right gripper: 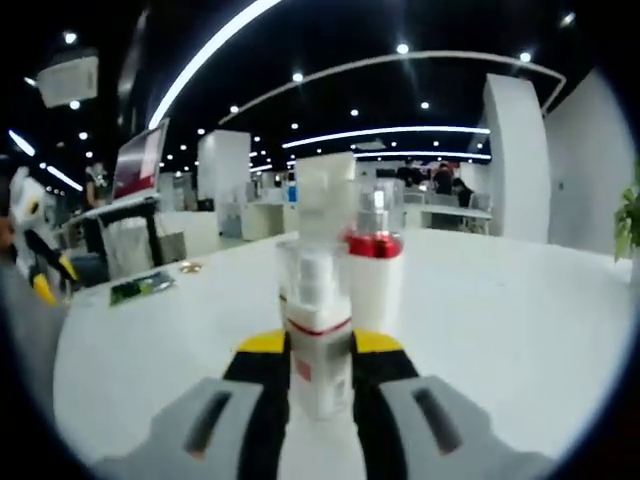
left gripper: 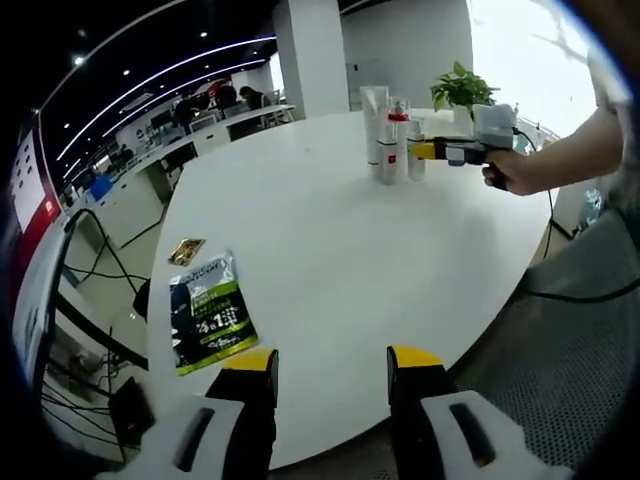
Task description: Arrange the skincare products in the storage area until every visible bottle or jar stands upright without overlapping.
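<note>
Right hand-held gripper (right gripper: 320,352) has its two yellow-tipped jaws pressed against the sides of a small white bottle with a clear cap (right gripper: 317,330), which stands upright on the white desk (right gripper: 520,330) between them. Just behind that bottle, in the right gripper view, a second white bottle with a red collar and clear cap (right gripper: 375,270) stands upright, and a taller pale tube (right gripper: 325,200) rises behind both; whether these touch one another cannot be told. From the left gripper view the same cluster sits at the far side of the round desk (left gripper: 330,250): the tall tube (left gripper: 374,110), the red-collared bottle (left gripper: 398,135) and the small capped bottle (left gripper: 415,150) stand close together, all upright, with the right hand-held gripper (left gripper: 425,151) reaching in from the right, held by a person's hand (left gripper: 515,170). A potted green plant (left gripper: 462,92) stands just beyond the bottles. Left hand-held gripper (left gripper: 330,375) hangs over the near edge of the desk, well apart from the bottles, its jaws spread with nothing between them. Near that edge, to the left, a green and dark packet (left gripper: 208,312) lies flat on the desk, with a small gold-coloured sachet (left gripper: 186,250) just beyond it.
</note>
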Tool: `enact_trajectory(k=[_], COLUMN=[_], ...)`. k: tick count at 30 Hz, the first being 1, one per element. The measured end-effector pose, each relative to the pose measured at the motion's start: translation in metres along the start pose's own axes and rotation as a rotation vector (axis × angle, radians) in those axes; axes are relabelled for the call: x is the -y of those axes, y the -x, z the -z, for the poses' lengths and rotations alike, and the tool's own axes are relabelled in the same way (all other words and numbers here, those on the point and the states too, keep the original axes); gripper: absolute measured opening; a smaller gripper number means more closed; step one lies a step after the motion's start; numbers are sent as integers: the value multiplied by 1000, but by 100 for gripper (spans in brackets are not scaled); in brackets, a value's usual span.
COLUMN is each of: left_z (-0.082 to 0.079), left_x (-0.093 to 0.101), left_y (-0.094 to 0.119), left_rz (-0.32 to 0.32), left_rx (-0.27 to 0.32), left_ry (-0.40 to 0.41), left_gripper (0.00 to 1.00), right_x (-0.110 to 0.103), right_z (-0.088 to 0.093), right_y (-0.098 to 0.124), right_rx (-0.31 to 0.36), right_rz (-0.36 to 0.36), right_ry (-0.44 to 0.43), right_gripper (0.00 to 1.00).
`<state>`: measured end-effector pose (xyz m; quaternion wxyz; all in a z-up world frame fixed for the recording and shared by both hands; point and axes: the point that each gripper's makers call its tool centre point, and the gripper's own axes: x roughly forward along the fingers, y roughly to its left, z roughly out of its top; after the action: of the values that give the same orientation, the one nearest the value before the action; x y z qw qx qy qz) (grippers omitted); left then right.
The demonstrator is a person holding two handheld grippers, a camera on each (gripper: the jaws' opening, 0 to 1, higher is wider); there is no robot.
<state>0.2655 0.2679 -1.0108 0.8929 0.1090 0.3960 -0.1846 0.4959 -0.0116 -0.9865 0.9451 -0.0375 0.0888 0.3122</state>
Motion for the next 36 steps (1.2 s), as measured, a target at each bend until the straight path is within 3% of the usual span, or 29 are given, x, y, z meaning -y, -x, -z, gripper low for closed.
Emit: enact_trajectory(k=[4,5,6,12,19,22,28,30,31,34,36], left_z=[-2,-4,-5,-4,-2,-2,-1,0,0,1,1], left_x=[2,3,3,3,4,4,4,4,4,4,5], left_y=[0,1,1,0,0,0,0,0,0,-1,-1], left_rz=[12,14,15,18,21,20,21,22,22,23,27], left_rx=[7,22,26,20,12,13,8,6,3,-1,-1], left_ry=[4,1,0,6,1,0,-2,-3,-4,-5,-3], left_gripper=[45,45,45,45,45,45,45,45,45,45,45], right_x=[-6,-8,-9,-2,0,6,3,4,4,4,7], right_z=[5,17,10,8,10,13,13,18,27,22,20], right_y=[-2,0,-1,-2,-3,1,1,1,2,1,3], right_rx=[11,-37,19,20,1,-3,-13,-50,-98,-64,-71], right_rz=[-27,-39,-44,-35,-52,-36,-46,-45,-39,-36,-32], right_ry=[39,73,64,32,72,42,62,58,58,56,54], right_gripper=[21,21,21,21,21,21,21,22,22,35,33])
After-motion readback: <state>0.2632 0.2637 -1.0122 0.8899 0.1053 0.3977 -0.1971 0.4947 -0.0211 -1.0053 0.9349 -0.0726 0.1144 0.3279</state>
